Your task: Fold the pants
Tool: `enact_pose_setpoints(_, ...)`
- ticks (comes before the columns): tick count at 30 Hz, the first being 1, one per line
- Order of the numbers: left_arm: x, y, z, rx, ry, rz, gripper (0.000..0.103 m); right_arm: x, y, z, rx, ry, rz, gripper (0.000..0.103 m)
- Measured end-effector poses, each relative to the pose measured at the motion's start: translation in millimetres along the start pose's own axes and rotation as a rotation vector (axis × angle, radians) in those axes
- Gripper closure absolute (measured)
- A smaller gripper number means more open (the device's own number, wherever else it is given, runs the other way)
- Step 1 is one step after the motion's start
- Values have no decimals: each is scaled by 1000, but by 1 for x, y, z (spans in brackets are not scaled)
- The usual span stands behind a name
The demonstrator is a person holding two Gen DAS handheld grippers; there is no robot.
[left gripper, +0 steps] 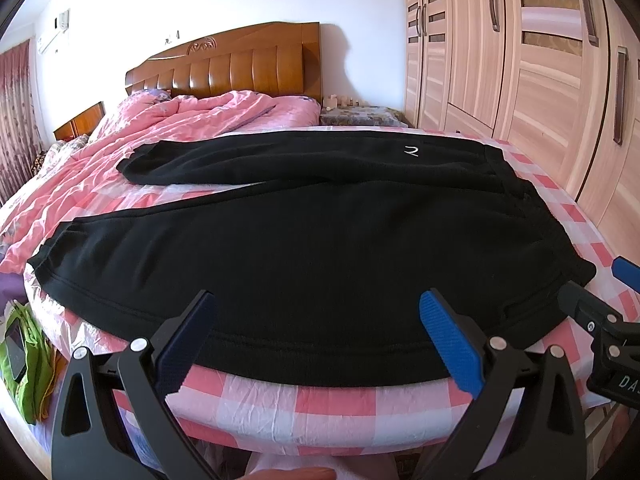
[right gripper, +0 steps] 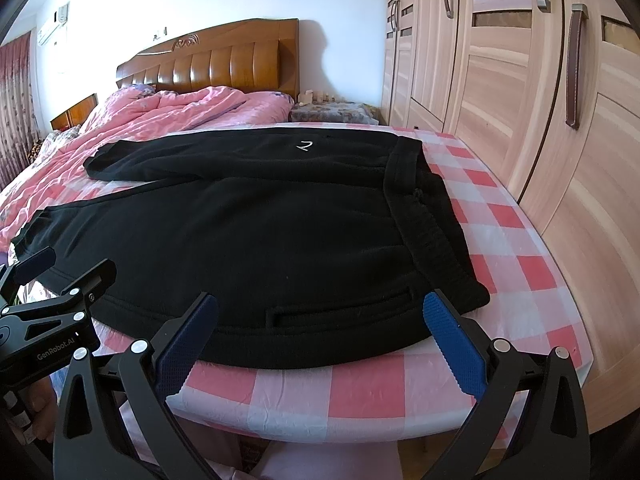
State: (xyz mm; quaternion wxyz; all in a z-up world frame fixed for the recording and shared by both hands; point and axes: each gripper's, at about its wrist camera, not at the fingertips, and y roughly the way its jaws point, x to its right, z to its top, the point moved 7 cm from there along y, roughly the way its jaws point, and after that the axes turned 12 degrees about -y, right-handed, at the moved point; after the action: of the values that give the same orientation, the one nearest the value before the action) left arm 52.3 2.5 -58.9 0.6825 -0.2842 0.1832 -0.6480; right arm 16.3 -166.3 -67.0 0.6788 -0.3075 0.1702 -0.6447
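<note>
Ahead of both grippers: bed, checked sheet; black pants spread flat, near hem between open fingers. Left gripper, right gripper: wide open, empty. Risk: single-layer pinch, fabric bunching.

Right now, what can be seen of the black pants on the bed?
The black pants lie spread flat, unfolded, on the pink-and-white checked sheet. The fabric looks thick and fleecy. The ribbed waistband points toward the wardrobe side; the two legs run left, parted, with cuffed ends. A small white logo sits on the far leg, and a slit pocket shows near the front edge. Both the left gripper and right gripper are open at the near hem, gripping nothing.
</note>
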Motion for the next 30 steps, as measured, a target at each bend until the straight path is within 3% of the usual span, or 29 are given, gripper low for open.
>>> enact_pose_setpoints(14,1,4,-4,-25,-1,7,2,3,4,-3,-14,7,18,4)
enact_pose_setpoints(19,5,8,2,-33,30,-58,2,7,5,8,35,-42,62,4)
enact_pose_setpoints(22,14,29,13,-101,177,-27,2,26,20,30,40,-90,56,4)
enact_pose_setpoints(24,15,46,26,-135,217,-24,2,41,36,52,35,-122,46,4)
enact_pose_setpoints(27,18,93,65,-261,215,-80,2,65,76,92,14,-201,41,4)
enact_pose_setpoints(30,26,139,106,-366,162,-156,2,80,136,133,-53,-250,120,4)
